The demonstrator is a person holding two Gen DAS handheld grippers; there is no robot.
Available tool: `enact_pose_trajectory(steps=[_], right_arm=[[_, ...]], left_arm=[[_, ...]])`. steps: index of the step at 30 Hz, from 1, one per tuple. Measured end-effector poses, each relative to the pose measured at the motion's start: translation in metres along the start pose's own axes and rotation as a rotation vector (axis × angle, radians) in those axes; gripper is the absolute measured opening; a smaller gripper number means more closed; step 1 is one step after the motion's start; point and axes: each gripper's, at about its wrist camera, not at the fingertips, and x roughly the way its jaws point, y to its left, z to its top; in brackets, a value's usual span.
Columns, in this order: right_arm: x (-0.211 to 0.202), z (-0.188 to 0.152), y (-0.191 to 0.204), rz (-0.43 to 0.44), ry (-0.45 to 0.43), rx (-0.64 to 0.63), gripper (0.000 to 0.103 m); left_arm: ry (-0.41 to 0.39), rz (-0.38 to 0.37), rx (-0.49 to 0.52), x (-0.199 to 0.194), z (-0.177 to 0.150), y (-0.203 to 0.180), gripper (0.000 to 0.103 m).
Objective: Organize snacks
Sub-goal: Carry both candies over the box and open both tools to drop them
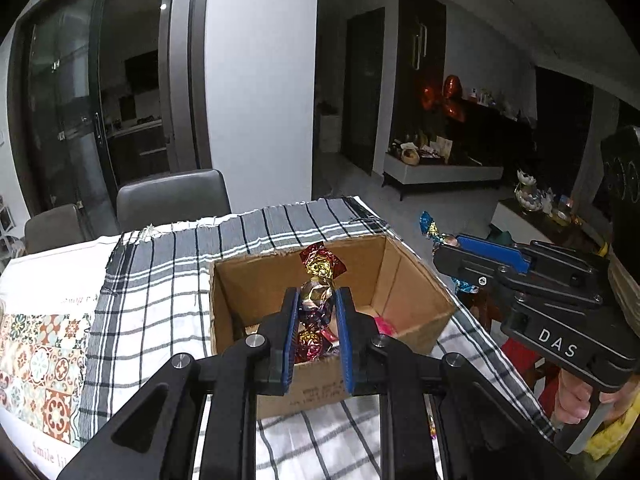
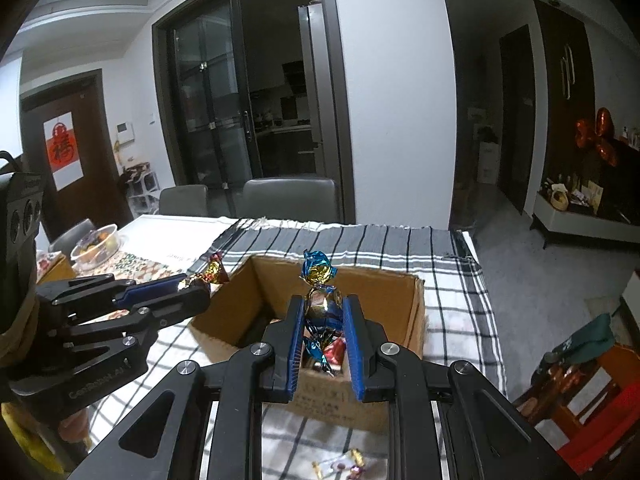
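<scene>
An open cardboard box [image 1: 400, 280] stands on a checked cloth; it also shows in the right wrist view [image 2: 404, 312]. My left gripper [image 1: 318, 300] is shut on a red and gold foil candy [image 1: 320, 268], held over the box; it appears from the side in the right wrist view [image 2: 192, 284]. My right gripper [image 2: 322, 308] is shut on a blue and gold foil candy [image 2: 318, 274], also over the box; it appears in the left wrist view [image 1: 444, 240]. Wrapped candies [image 1: 384, 326] lie on the box floor.
A checked cloth [image 2: 452, 280] covers the table. A patterned mat [image 1: 40, 360] lies to the left. A bowl of food [image 2: 98, 246] stands at the far left. Loose candies [image 2: 348, 464] lie on the cloth in front of the box. Grey chairs [image 2: 288, 198] stand behind the table.
</scene>
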Motion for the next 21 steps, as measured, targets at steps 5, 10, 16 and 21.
enact_pose_trajectory(steps=[5,10,16,21], right_arm=[[0.015,0.004,-0.008,-0.011,0.016,0.012,0.021],[0.029,0.005,-0.015,-0.031,0.031,0.023,0.022],[0.023,0.0,-0.019,-0.058,0.03,0.051,0.042],[0.003,-0.016,-0.014,-0.052,0.012,0.053,0.042]], left_arm=[[0.016,0.016,-0.006,0.019,0.009,0.003,0.019],[0.029,0.042,-0.009,0.031,0.013,0.005,0.035],[0.012,0.059,0.005,0.021,0.007,0.001,0.052],[-0.012,0.07,0.032,0.005,-0.006,-0.011,0.052]])
